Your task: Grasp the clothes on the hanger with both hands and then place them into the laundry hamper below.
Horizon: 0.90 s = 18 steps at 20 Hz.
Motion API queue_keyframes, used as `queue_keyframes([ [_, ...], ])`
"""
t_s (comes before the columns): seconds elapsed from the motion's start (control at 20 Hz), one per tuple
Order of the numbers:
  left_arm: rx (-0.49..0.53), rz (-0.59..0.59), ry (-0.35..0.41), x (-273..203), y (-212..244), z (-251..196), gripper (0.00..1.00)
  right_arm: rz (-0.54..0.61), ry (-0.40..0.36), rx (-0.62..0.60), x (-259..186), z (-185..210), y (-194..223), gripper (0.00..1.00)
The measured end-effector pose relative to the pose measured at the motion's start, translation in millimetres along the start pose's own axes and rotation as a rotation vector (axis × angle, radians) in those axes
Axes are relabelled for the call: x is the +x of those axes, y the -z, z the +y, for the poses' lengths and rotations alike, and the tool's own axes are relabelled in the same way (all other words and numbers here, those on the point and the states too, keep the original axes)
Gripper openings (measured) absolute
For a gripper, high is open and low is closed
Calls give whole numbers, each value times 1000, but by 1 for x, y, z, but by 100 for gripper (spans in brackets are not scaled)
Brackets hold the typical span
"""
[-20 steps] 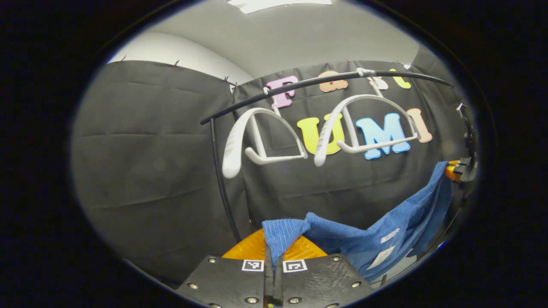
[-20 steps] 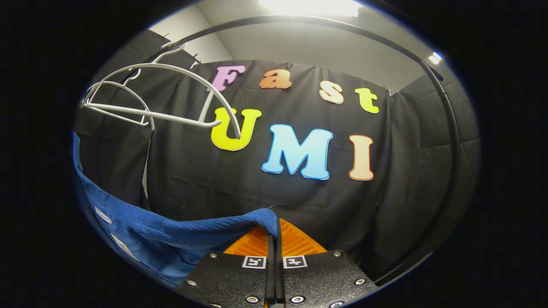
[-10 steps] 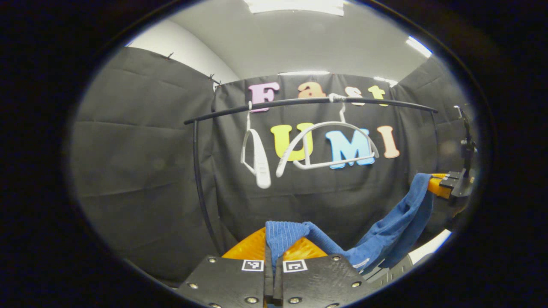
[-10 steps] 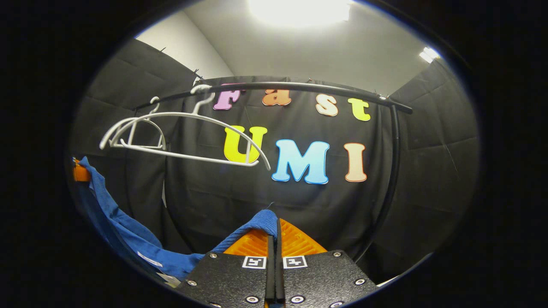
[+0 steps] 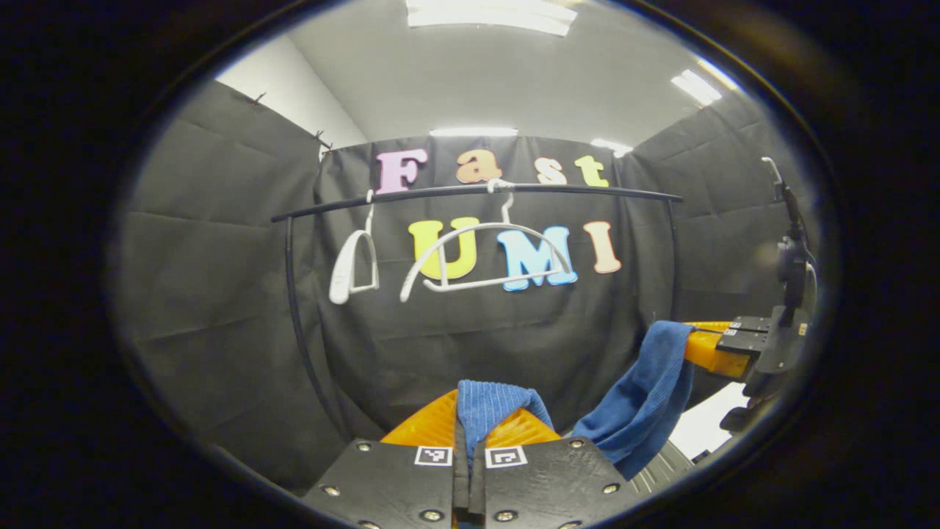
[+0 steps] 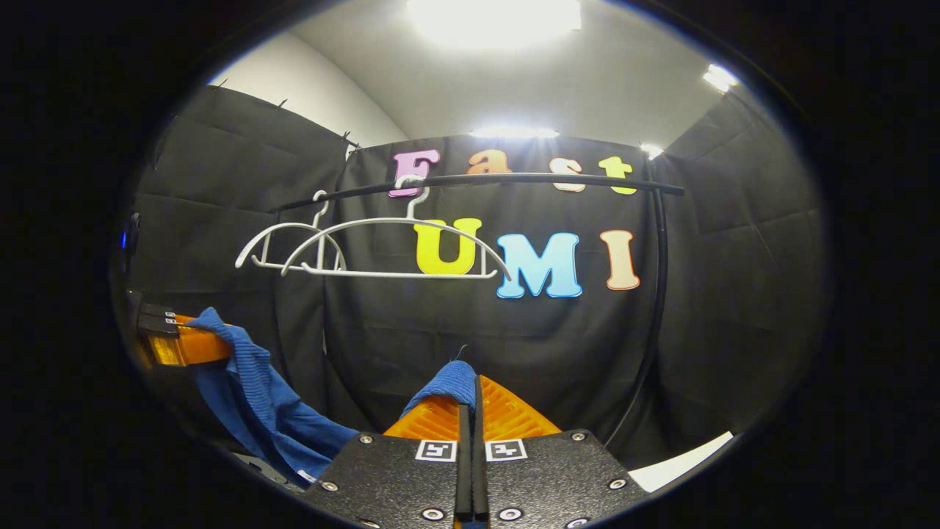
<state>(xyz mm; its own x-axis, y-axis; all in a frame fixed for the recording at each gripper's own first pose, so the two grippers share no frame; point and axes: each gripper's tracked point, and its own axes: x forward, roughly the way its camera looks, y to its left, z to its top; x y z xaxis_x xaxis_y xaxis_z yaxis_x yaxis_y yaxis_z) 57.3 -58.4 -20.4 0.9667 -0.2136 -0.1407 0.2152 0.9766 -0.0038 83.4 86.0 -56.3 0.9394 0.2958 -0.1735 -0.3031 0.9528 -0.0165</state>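
Both grippers are clamped on the blue ribbed cloth garment (image 5: 646,404), which sags between the left gripper (image 5: 468,419) and the right gripper (image 6: 470,400). Far behind, two bare white plastic hangers (image 6: 382,250) hang from a black metal rail (image 6: 514,178) before the black cloth wall (image 6: 734,294), under bright ceiling lights (image 6: 499,15).
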Motion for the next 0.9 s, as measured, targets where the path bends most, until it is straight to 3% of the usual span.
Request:
queue_keyframes([
  [0.2,-14,19,17,-13,33,-22,0,40,-49,26,-20,24,32,0],
  [0.45,12,126,35,-5,113,-35,1,180,-88,59,-27,48,109,0],
  [0.9,-23,342,-14,5,242,-23,0,391,-33,45,-26,48,220,0],
])
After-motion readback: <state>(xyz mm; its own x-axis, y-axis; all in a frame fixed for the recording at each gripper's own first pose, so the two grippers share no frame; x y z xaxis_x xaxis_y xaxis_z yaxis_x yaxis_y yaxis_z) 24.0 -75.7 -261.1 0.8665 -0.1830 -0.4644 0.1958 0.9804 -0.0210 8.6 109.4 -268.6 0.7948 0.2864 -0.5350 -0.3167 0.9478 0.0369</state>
